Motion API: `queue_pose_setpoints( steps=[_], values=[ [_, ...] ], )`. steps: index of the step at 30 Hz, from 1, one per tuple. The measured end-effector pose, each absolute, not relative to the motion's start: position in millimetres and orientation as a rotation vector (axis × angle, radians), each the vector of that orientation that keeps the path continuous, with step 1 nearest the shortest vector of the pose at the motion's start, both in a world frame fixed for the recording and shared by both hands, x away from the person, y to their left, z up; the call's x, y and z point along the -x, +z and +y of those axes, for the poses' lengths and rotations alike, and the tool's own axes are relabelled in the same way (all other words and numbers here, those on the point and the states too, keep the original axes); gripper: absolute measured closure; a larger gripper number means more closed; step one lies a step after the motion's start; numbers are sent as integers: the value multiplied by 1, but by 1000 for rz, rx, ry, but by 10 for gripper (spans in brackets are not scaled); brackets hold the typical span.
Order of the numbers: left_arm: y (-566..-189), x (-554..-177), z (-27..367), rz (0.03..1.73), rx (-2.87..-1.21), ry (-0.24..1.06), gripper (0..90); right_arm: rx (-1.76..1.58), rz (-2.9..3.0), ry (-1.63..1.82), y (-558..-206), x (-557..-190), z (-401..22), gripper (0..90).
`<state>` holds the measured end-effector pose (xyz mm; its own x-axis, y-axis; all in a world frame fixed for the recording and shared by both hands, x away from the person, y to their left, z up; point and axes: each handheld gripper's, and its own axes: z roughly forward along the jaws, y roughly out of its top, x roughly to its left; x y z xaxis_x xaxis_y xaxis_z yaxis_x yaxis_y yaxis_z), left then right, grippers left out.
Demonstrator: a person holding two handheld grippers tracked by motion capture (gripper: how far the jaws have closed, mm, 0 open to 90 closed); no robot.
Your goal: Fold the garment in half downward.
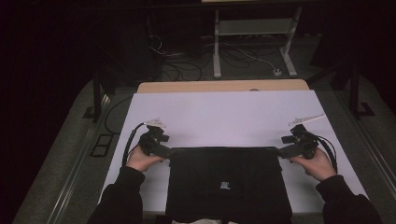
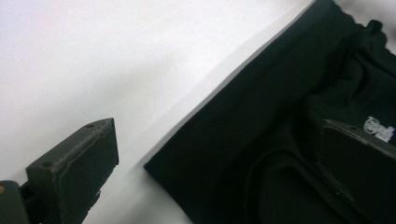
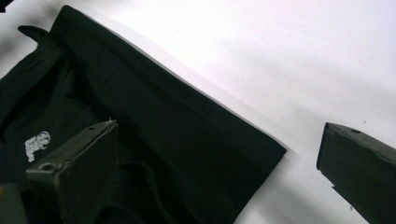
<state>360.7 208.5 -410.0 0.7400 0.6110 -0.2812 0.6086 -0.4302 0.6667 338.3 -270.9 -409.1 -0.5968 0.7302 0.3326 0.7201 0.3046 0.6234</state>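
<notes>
You've got both grippers wide open, nothing grabbed: left gripper [image 1: 169, 151] at the far left corner of the black cloth [image 1: 228, 182], right gripper [image 1: 280, 151] at its far right corner. Cloth lies flat on the white sheet [image 1: 224, 116], near edge.

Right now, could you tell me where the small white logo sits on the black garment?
In the high view, the white logo sits near the middle of the black garment, toward the table's near edge, between the two grippers.

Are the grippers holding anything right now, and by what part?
Nothing is held. Both the left gripper and right gripper are open, each straddling a far corner of the black garment.
</notes>
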Motion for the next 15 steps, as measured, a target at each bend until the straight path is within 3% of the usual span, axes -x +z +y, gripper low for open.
queue_pose_setpoints(
  steps=[15],
  values=[
    [-423,-371,212,937,-2162,-33,0,-1420,2542,1160,-425,-348,-276,24]
  ],
)
